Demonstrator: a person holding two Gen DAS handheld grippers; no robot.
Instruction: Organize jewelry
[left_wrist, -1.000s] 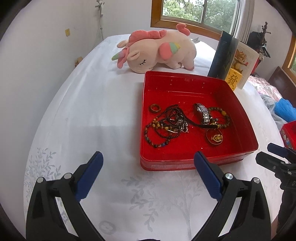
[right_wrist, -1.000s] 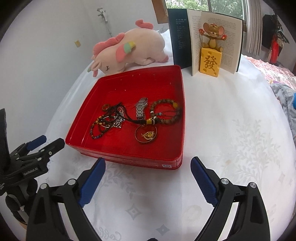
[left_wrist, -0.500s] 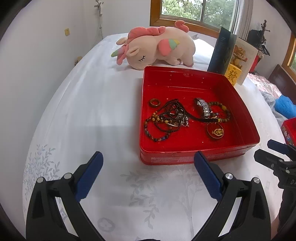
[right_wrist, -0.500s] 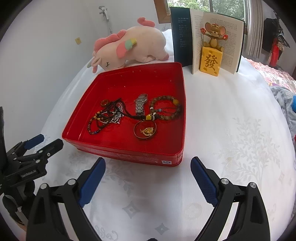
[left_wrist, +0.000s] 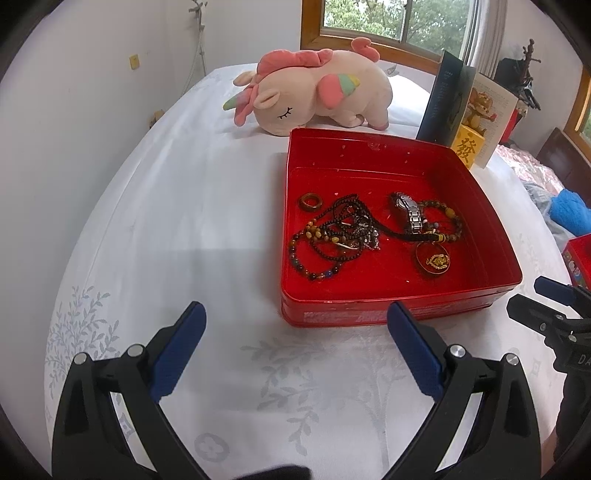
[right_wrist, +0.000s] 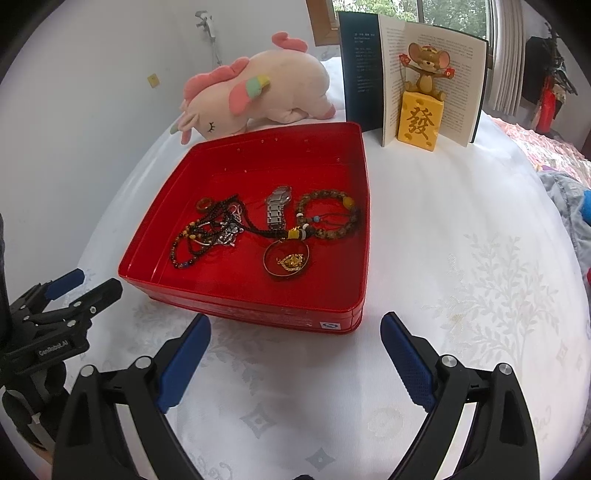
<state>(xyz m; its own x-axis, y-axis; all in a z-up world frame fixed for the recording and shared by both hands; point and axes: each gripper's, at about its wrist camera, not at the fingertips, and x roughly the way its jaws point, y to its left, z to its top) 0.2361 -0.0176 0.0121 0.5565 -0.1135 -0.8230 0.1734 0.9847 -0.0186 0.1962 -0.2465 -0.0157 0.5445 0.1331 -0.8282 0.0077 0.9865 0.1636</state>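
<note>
Both hand-held grippers, left and right, gape wide and empty. The red tray of jewelry sits at 12 o'clock.

The dark bead strands in the red tray are knotted into one heap with a silver piece, so I cannot tell how many necklaces lie there. Print on the tray's front wall is too small to read. Right of the tray, a second red box is cut off by the picture's edge. Behind the tray, the open book has text too fine to read, and the yellow block hides its lower middle. The plush unicorn's far side is out of sight.
</note>
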